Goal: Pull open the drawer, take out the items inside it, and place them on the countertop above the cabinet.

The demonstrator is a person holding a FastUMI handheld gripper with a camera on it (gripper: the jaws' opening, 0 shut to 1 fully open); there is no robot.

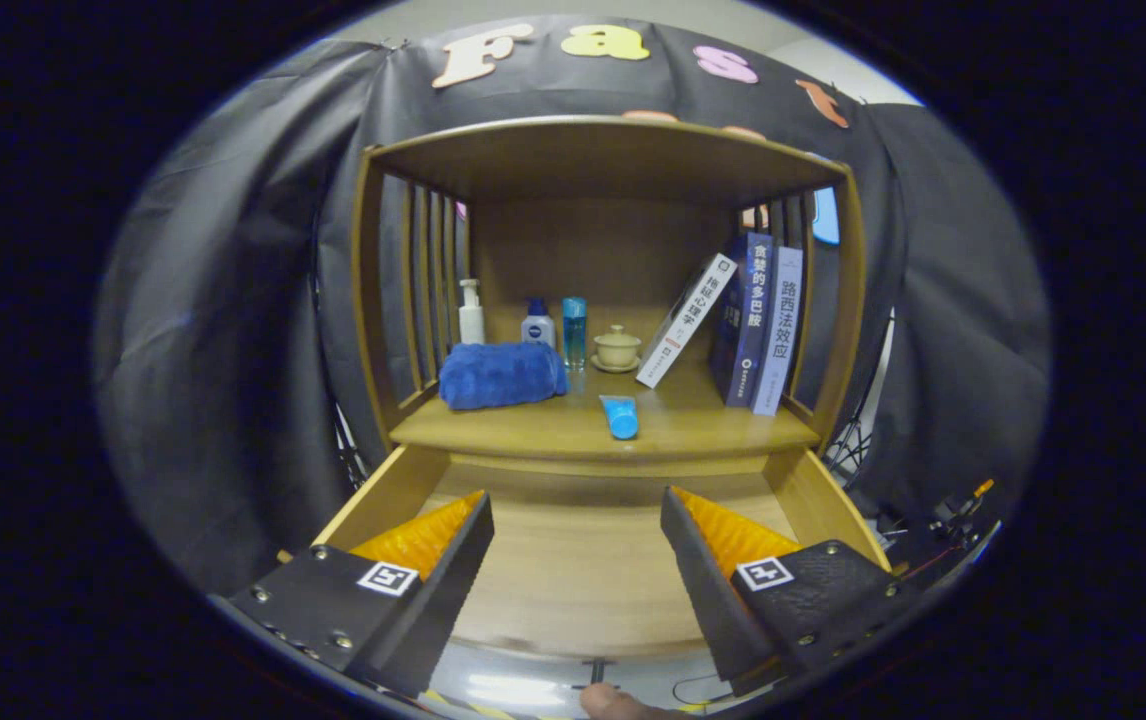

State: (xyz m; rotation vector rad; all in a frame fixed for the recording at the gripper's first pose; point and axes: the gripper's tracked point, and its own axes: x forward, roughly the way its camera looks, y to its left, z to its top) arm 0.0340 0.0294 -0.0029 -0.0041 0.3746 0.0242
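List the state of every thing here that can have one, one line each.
drawer: pulled open, nothing seen on the visible floor.
gripper: open, fingers spread over the drawer, holding nothing.
blue tube: lying on the countertop near its front edge.
blue towel: rolled, lying flat.
white book: tilted against the upright books.
lidded cup: lid on, on its saucer.

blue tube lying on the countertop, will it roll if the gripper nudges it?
Probably: the blue tube lies on its side on bare wood, cap end toward the open gripper. Likely light and squashy. Nothing beside it would stop a roll.
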